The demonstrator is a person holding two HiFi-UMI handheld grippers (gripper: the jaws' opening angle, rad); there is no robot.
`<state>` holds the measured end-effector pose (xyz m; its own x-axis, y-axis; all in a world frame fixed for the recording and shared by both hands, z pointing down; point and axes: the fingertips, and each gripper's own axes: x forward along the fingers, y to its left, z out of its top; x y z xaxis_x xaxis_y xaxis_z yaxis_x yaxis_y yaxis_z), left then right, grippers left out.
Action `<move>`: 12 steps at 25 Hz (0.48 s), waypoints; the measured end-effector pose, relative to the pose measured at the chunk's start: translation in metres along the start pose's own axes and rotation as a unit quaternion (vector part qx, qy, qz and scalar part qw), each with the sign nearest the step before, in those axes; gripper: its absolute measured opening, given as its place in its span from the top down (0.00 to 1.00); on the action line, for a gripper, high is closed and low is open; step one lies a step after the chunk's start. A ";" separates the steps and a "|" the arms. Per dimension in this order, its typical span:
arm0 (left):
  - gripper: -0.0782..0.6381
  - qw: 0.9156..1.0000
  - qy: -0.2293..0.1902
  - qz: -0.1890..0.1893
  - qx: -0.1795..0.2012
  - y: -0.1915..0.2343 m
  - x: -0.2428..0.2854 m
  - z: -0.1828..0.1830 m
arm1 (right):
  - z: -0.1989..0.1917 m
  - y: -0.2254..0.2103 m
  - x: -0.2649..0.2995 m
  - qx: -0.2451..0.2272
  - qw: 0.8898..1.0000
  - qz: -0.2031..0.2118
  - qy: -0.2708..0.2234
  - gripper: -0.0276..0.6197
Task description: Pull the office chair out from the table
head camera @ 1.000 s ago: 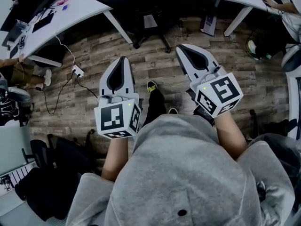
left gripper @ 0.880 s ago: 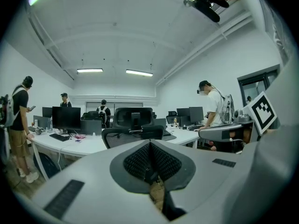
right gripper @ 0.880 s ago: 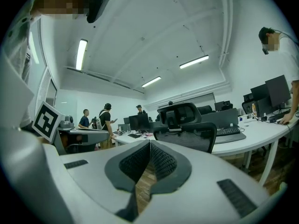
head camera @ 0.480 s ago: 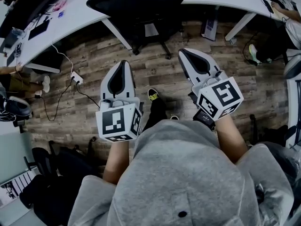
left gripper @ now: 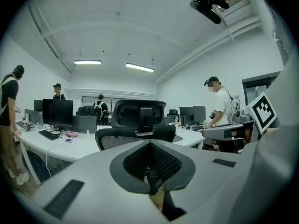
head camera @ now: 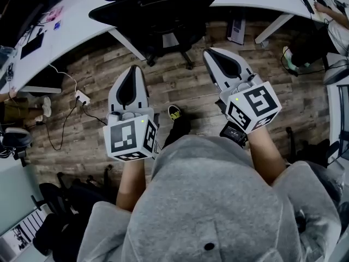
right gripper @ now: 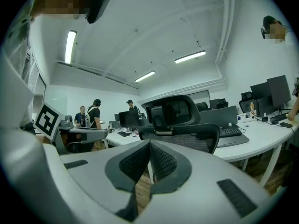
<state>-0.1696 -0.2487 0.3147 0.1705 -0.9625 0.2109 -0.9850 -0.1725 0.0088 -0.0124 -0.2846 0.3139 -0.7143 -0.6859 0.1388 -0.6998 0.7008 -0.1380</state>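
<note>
A black mesh office chair (head camera: 158, 10) stands pushed in under the white table (head camera: 82, 23) at the top of the head view. Its backrest and headrest (left gripper: 139, 113) fill the middle of the left gripper view and show as the chair (right gripper: 180, 120) in the right gripper view. My left gripper (head camera: 132, 71) is shut and empty, short of the chair's left side. My right gripper (head camera: 210, 55) is shut and empty too, just short of the chair's right side. Neither touches the chair.
Wooden floor lies below. A power strip with cables (head camera: 82, 97) lies left of me. My shoe (head camera: 174, 112) stands between the grippers. A table leg (head camera: 126, 44) slants beside the chair. Several people (left gripper: 58, 92) work at desks with monitors (left gripper: 57, 113) beyond. Another chair (head camera: 338, 70) is at right.
Both grippers and I have moved forward toward the chair, which now looms larger at the top of the head view. Both stay shut.
</note>
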 end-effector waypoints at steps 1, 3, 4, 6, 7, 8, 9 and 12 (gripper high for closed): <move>0.88 1.000 0.001 -0.001 -0.001 0.005 0.005 0.001 | 0.001 -0.001 0.006 0.001 1.000 -0.002 0.001 0.91; 0.88 1.000 0.003 -0.002 -0.002 0.014 0.013 0.001 | 0.001 -0.004 0.017 0.001 1.000 -0.007 0.003 0.91; 0.88 1.000 0.004 -0.003 -0.002 0.019 0.017 0.001 | 0.001 -0.005 0.022 0.000 1.000 -0.010 0.004 0.91; 0.88 1.000 0.005 -0.004 -0.004 0.029 0.024 0.002 | 0.002 -0.008 0.032 -0.003 1.000 -0.016 0.006 0.91; 0.88 1.000 0.005 -0.005 -0.005 0.034 0.028 0.002 | 0.003 -0.009 0.037 -0.004 1.000 -0.018 0.008 0.91; 0.88 1.000 0.005 -0.006 -0.006 0.039 0.031 0.002 | 0.004 -0.009 0.042 -0.005 1.000 -0.020 0.009 0.91; 0.88 1.000 0.005 -0.007 -0.008 0.043 0.034 0.002 | 0.004 -0.009 0.047 -0.008 1.000 -0.021 0.011 0.91; 0.88 1.000 0.004 -0.011 -0.012 0.056 0.043 0.003 | 0.008 -0.008 0.060 -0.018 0.999 -0.024 0.016 0.91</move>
<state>-0.2177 -0.3001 0.3210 0.1927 -0.9566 0.2185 -0.9812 -0.1892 0.0371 -0.0497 -0.3327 0.3158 -0.6795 -0.7122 0.1762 -0.7319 0.6749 -0.0944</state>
